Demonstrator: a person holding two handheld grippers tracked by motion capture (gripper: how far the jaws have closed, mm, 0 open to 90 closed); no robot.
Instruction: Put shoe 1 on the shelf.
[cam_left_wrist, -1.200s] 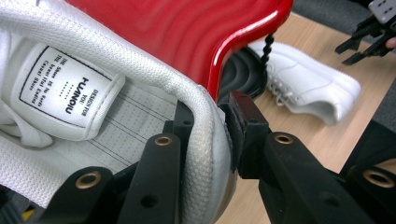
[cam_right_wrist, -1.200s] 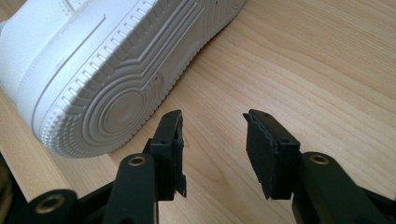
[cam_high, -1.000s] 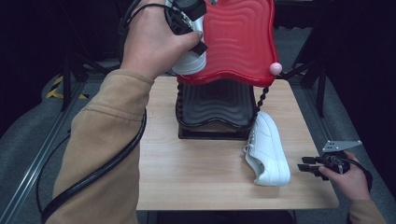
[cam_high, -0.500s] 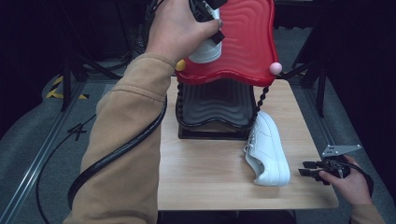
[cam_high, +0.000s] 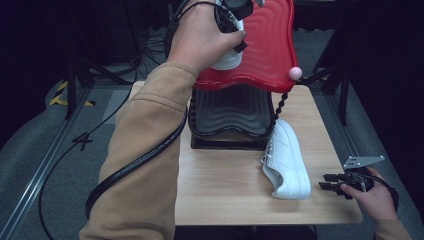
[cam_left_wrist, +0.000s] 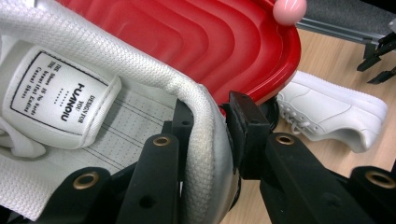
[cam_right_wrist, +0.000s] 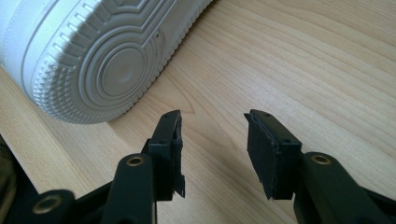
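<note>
My left gripper (cam_high: 232, 20) is raised over the red wavy top shelf (cam_high: 265, 50) of a shoe rack. It is shut on a white sneaker (cam_high: 227, 57). In the left gripper view one jaw sits inside the shoe (cam_left_wrist: 70, 93) and the other outside, and they pinch its padded collar just above the red shelf (cam_left_wrist: 201, 37). A second white sneaker (cam_high: 287, 160) lies on its side on the wooden table (cam_high: 225, 195), right of the rack. My right gripper (cam_high: 327, 181) hovers low by the table's right front corner, open. Its jaws (cam_right_wrist: 212, 126) hold nothing, and that sneaker's sole (cam_right_wrist: 93, 46) is just ahead.
Under the red shelf is a black wavy shelf (cam_high: 230, 107), joined by twisted black posts. A pink ball (cam_high: 295, 73) caps the rack's right front corner. A black cable (cam_high: 135, 165) trails along the left sleeve. Dark stands and floor rails surround the table.
My left hand has carried the held sneaker to the right and slightly down, further over the red shelf. The right gripper and the sneaker on the table have stayed where they were.
</note>
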